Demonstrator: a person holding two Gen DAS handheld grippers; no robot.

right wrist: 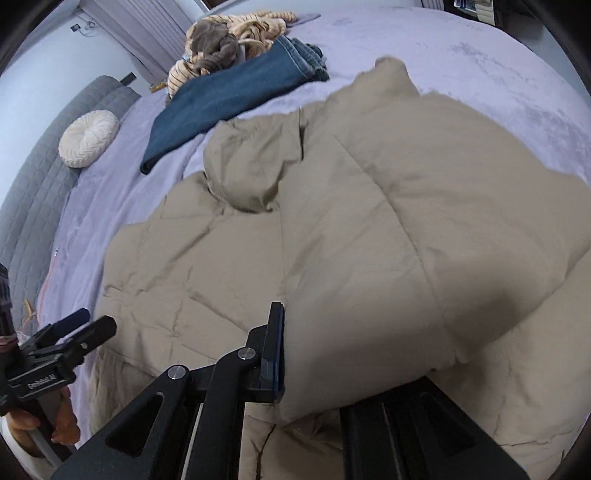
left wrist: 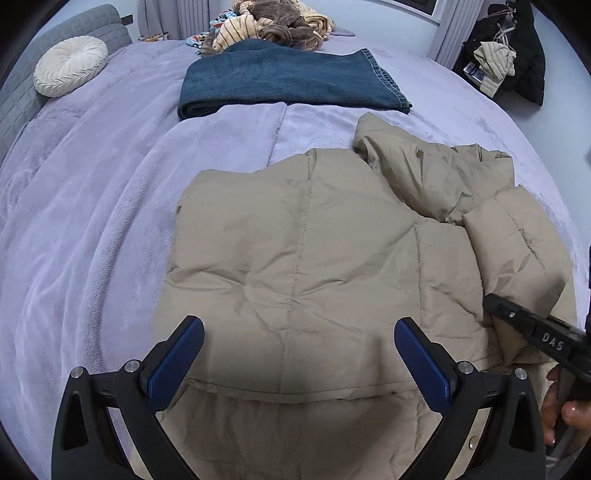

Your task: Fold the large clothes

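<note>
Jacket beige, on bed | left tongs spread, empty | right tongs clamping jacket fold

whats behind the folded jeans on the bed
Behind the folded jeans a heap of striped tan and brown plush fabric lies on the lilac blanket, with a patterned cloth at its left. The jeans' far edge hides the heap's base.

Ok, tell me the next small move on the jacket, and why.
Probably carry the right gripper across toward the left gripper and lay its fold flat: it is shut on a flap of the jacket, lifted and draped over the body, while the left hangs open above the hem.
</note>
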